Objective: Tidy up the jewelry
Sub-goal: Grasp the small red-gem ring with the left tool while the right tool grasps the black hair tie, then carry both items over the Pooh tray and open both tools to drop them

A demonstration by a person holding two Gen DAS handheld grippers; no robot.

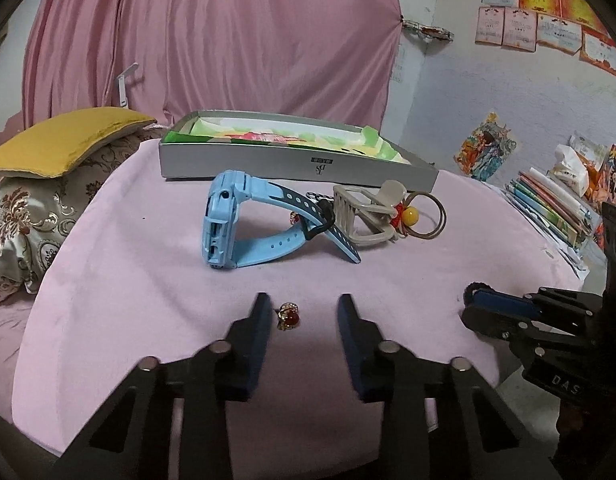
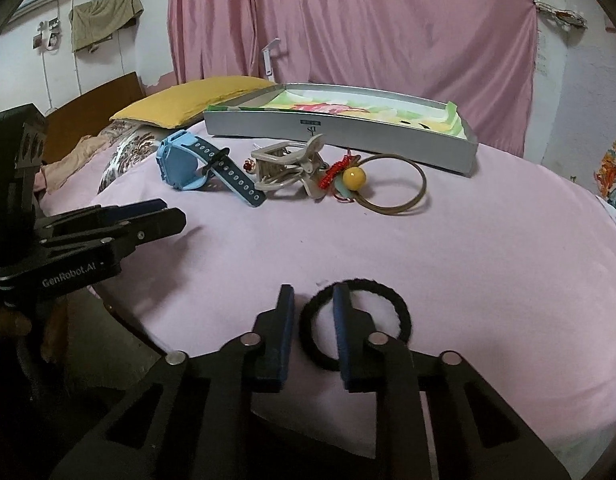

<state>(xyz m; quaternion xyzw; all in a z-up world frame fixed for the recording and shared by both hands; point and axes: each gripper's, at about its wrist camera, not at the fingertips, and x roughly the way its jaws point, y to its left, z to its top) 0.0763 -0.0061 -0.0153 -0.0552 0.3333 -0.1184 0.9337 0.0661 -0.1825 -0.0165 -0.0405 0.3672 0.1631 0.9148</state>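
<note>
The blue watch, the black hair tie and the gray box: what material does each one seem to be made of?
Blue watch: probably moulded plastic with a rubbery strap; matte, punched holes.
Black hair tie: likely fabric-covered elastic; fuzzy, dull surface.
Gray box: apparently cardboard with a satin silver coating; thin straight walls, printed logo.

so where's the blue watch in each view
Left wrist view: the blue watch sits centre, just in front of the grey box.
Right wrist view: the watch is upper left, left of the hair claw.
Shared landmark: the grey box behind it.
</note>
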